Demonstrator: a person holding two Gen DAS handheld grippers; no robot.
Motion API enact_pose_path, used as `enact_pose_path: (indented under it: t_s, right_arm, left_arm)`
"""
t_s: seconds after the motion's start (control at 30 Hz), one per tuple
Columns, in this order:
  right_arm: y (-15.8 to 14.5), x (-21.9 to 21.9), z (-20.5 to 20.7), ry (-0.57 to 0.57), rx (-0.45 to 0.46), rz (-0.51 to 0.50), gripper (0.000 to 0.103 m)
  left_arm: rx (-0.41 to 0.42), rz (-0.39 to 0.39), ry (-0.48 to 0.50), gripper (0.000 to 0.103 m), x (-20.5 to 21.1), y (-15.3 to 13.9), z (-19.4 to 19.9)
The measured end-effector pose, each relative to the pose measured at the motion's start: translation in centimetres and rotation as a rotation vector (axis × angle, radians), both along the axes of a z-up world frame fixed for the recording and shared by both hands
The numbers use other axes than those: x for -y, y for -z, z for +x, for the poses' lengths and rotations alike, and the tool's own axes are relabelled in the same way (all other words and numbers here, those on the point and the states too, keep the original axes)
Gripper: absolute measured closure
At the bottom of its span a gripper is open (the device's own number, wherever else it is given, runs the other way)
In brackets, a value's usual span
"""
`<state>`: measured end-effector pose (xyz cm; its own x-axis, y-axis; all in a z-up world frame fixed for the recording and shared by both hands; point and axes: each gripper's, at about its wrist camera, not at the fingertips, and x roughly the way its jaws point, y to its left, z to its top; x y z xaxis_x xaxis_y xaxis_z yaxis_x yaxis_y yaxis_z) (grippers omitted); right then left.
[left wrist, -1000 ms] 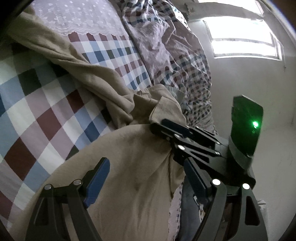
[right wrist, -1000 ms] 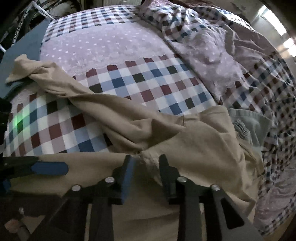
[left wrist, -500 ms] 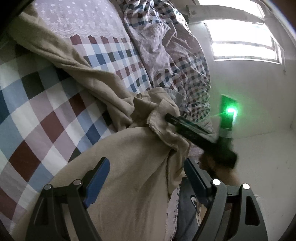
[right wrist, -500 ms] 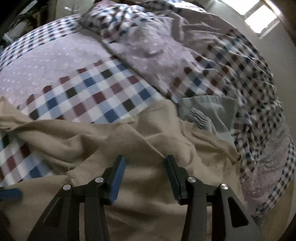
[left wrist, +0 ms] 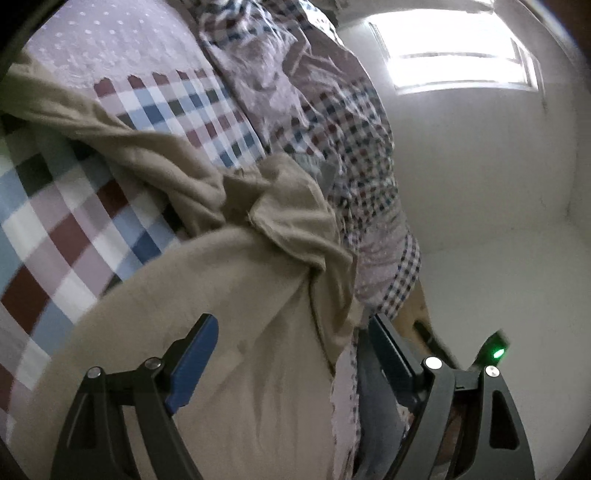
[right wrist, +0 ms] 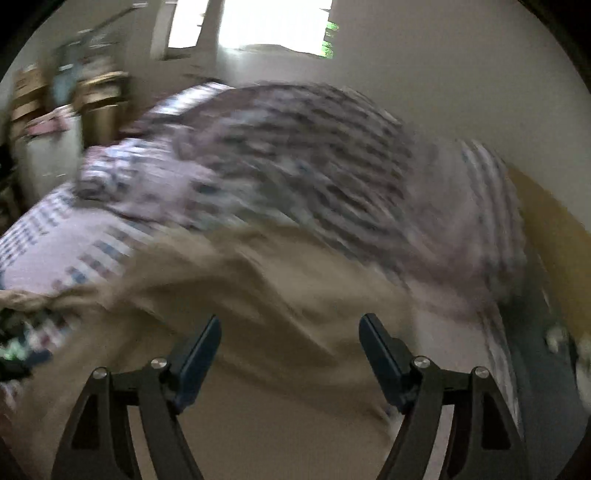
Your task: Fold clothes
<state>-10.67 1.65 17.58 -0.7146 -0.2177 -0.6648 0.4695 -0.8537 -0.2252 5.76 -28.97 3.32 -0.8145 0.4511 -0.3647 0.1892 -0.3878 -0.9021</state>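
left wrist view, nearest the lens: the left tool (left wrist: 291, 345) has its two blue-padded fingers (left wrist: 194, 354) spread wide, gripping nothing, poised over a crumpled beige cotton garment (left wrist: 240, 295). that garment lies in a heap on the near edge of the bed, one long twisted part (left wrist: 122, 144) trailing away to the far left across the red, blue and white checked bedsheet (left wrist: 66, 221). a small green light (left wrist: 498, 353) glows at the lower right, beside the tool's right finger. farther back, a rumpled small-check quilt with lilac dotted panels (left wrist: 332, 122) is piled along the bed's right side, and beyond it a white wall and a bright window (left wrist: 461, 62).

right wrist view is heavily smeared by motion. the right tool (right wrist: 290, 341) is likewise wide open and empty, its dark blue fingers (right wrist: 201, 350) above the same beige garment (right wrist: 288, 295). behind lies the checked quilt (right wrist: 314, 158), then blurred shelves or boxes (right wrist: 55, 99) at far left and a bright window (right wrist: 266, 26).
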Motion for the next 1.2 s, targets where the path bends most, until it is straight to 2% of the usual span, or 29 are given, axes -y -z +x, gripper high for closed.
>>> enact_pose_path:
  t_s: [0.13,0.2,0.27,0.33,0.47,0.53,0.6,0.67,0.77,0.93,1.07,1.1,1.17,1.2]
  right_arm:
    - [3.7,-4.0,-0.9,0.026,0.027,0.055,0.023]
    - [5.5,-5.9,-1.4,0.040,0.040,0.083,0.030]
    - [7.4,-7.9,-1.8,0.053,0.054,0.111,0.041]
    - [9.2,-9.9,-2.3,0.066,0.067,0.138,0.047]
    - [12.8,-13.7,-3.2,0.089,0.092,0.196,0.050]
    - [13.8,-12.5,-3.6,0.044,0.072,0.254,0.052]
    - [14.6,-11.9,-4.3,0.024,0.080,0.283,0.063]
    - [15.4,-11.7,-4.9,0.020,0.088,0.299,0.085]
    - [16.3,-11.9,-5.4,0.037,0.103,0.302,0.100]
    - [14.4,-16.0,-5.8,0.184,0.109,0.075,0.102]
    - [14.4,-18.8,-7.0,0.258,0.221,-0.084,0.101]
    - [14.9,-18.7,-7.4,0.254,0.265,-0.083,0.101]
    - [15.1,-18.6,-7.4,0.265,0.268,-0.034,0.089]
    - [14.8,-18.7,-7.1,0.282,0.264,-0.021,0.086]
  left_arm:
    - [-0.004,-0.089,0.068,0.016,-2.5,-0.7,-0.5]
    - [-0.009,-0.156,0.093,0.016,-3.9,-1.2,-0.9]
    - [-0.012,-0.202,0.118,0.016,-5.2,-1.4,-1.2]
    - [-0.012,-0.225,0.144,0.016,-6.4,-1.3,-1.3]
    - [0.000,-0.263,0.172,0.016,-8.1,-0.9,-1.8]
    - [0.013,-0.277,0.166,0.016,-8.5,-0.5,-2.0]
    - [0.027,-0.275,0.167,0.016,-9.0,-0.1,-2.3]
    - [0.035,-0.277,0.169,0.016,-9.3,0.2,-2.5]
    - [0.050,-0.287,0.177,0.016,-9.5,0.6,-2.7]
    - [0.073,-0.303,0.189,0.016,-10.0,1.2,-3.1]
    - [0.090,-0.317,0.196,0.016,-10.3,1.7,-3.3]
    - [0.093,-0.321,0.196,0.016,-10.3,1.8,-3.3]
    - [0.095,-0.326,0.197,0.016,-10.3,1.8,-3.3]
    - [0.093,-0.329,0.198,0.016,-10.4,1.7,-3.2]
